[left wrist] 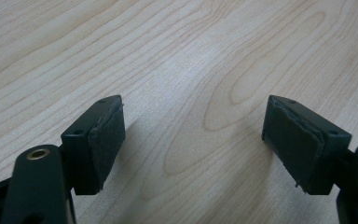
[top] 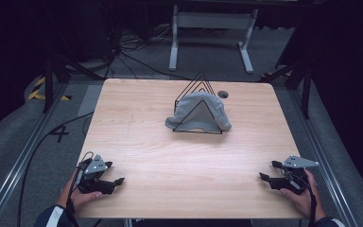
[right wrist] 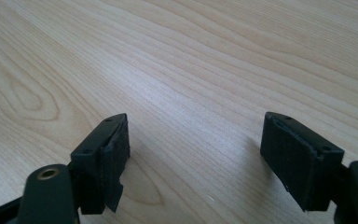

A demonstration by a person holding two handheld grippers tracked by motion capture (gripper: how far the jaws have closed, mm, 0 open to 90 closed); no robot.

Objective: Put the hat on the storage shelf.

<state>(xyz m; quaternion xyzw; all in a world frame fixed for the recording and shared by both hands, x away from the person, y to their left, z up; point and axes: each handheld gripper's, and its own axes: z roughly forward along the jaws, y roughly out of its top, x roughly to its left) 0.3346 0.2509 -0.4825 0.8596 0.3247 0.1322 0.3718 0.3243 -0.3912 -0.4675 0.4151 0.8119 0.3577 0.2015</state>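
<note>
Grey cloth draped over wire rack mid-table | left gripper, right gripper: jaws wide, empty

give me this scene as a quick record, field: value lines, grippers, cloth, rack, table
left gripper: open, holding nothing, near the table's front left corner
right gripper: open, holding nothing, near the front right corner
cloth: grey, draped over the rack, toward the table's far side
wire rack: black, triangular frames, upright, peaks showing above the cloth
table: light wood, a small round hole near its far edge, beside the rack
</note>
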